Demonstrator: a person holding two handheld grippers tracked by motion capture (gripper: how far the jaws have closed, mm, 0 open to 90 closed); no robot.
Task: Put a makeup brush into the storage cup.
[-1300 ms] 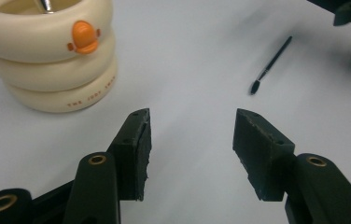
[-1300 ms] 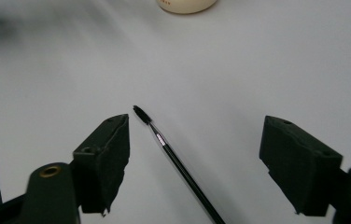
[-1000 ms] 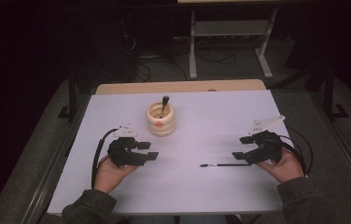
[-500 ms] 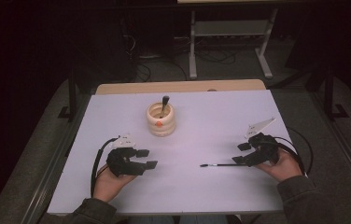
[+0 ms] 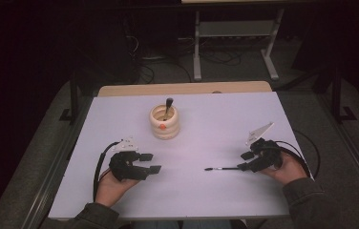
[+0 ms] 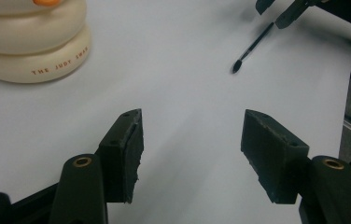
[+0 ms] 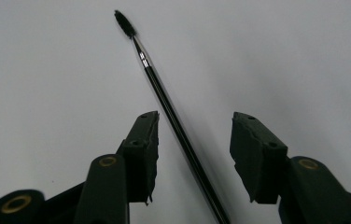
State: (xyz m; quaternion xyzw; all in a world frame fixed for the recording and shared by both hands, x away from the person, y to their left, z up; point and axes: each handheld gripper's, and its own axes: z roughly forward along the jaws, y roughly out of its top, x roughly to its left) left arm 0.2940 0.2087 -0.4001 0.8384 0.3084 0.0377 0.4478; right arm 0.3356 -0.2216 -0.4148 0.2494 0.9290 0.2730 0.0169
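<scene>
- The brush (image 7: 164,93) lies flat on the desk (image 5: 216,124), its handle between the right claw's (image 7: 194,140) closing, untouching jaws, bristles pointing away.
- The left claw (image 6: 190,140) hangs spread, empty, farther off.

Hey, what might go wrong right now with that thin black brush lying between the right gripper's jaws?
1. The brush lies slanted between the right gripper jaws, which have just been closing and do not yet press it; it sits nearer one pad, so it may roll or pivot away.
2. It is thin and flat on the table, so the pads could close above it and miss.
3. The cream holder already has a brush in it, so dropping another in could knock that.
</scene>
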